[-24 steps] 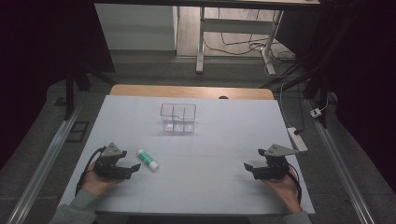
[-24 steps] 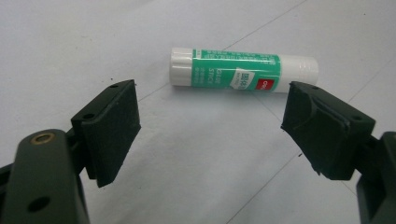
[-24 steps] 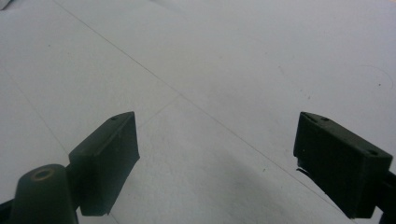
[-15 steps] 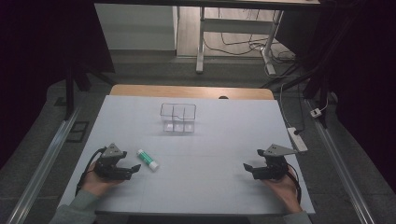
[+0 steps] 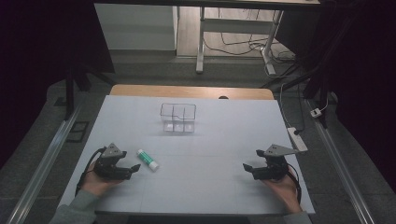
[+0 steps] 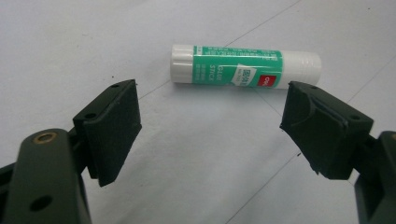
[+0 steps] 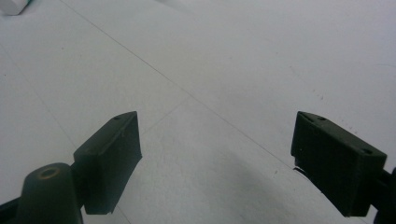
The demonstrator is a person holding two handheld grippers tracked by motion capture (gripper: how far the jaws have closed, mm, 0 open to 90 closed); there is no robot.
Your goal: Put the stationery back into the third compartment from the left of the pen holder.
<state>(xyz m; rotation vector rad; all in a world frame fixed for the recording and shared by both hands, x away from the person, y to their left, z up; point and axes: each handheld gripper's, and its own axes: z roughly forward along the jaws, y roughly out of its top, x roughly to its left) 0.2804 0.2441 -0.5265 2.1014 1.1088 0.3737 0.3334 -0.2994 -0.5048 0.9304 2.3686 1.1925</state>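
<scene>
The small green and white glue stick [image 6: 246, 69] lies flat on the white table [image 5: 205, 154], nearer the person than the clear plastic box [image 5: 178, 117]. The left gripper [image 5: 135, 167] sits just beside the stick, jaws wide apart. The right gripper [image 5: 245, 167] rests far off, jaws wide too.

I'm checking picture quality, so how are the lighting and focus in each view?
High view: dim, dark surroundings, table evenly lit. Left gripper view: glue stick sharp, label readable, near tool parts soft. Right gripper view: soft shadow on the table between the jaws.
</scene>
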